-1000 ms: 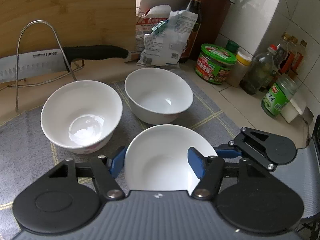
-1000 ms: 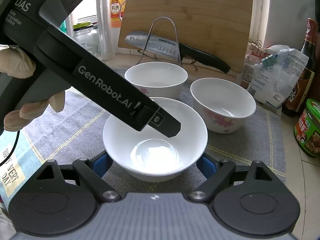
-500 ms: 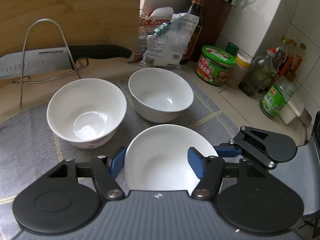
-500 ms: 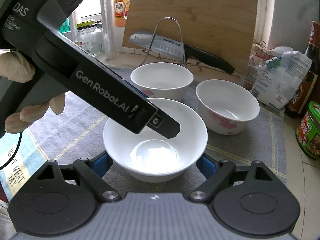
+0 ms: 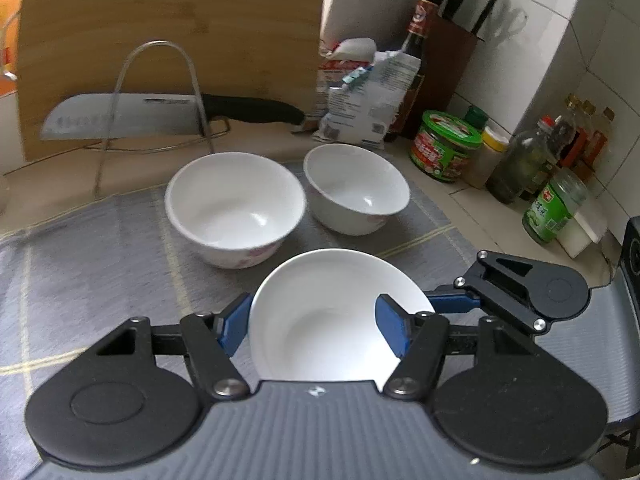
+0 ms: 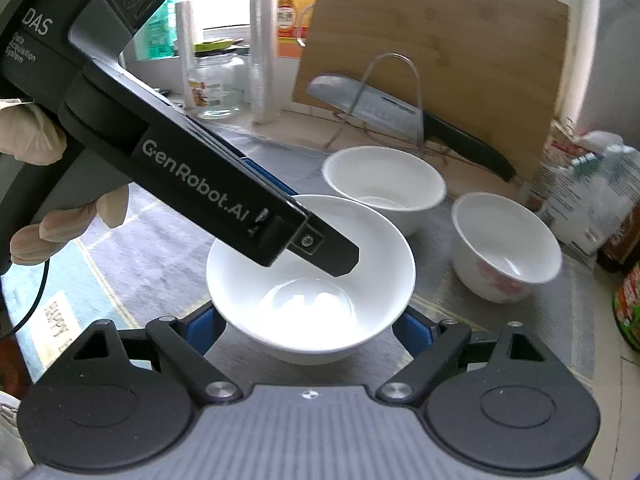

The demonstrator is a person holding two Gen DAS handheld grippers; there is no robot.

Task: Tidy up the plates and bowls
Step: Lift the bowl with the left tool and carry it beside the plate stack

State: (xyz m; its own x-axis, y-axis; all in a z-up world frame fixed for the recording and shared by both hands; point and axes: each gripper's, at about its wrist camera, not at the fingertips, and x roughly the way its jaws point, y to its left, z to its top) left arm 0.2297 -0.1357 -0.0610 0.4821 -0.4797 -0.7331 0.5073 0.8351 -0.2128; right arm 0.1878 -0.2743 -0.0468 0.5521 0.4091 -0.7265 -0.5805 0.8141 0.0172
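A plain white bowl (image 5: 328, 292) (image 6: 384, 272) hangs just above the grey mat (image 5: 100, 248), held by both grippers. My left gripper (image 5: 314, 324) is shut on its rim, one blue pad outside the left wall and one inside. In the right wrist view a left finger (image 6: 332, 256) reaches over the bowl's hollow. My right gripper (image 6: 308, 320) is shut across the bowl's lower sides; one of its fingers (image 5: 452, 303) shows at the bowl's right. Two more white bowls with pink flowers stand side by side beyond it, one left (image 5: 236, 200) (image 6: 384, 180) and one right (image 5: 356, 188) (image 6: 508, 240).
Behind the bowls a cleaver (image 5: 120, 120) rests in a wire rack before a leaning bamboo board (image 5: 172, 20). Bags (image 5: 360, 92), a green-lidded jar (image 5: 446, 146) and bottles (image 5: 524, 168) crowd the right side. A gloved hand (image 6: 28, 132) holds the left gripper; a glass jar (image 6: 216, 84) stands at the back.
Both grippers have moved together with the held bowl, leftward and slightly up. The two standing bowls have slid right in both views, and a gap has opened to them.
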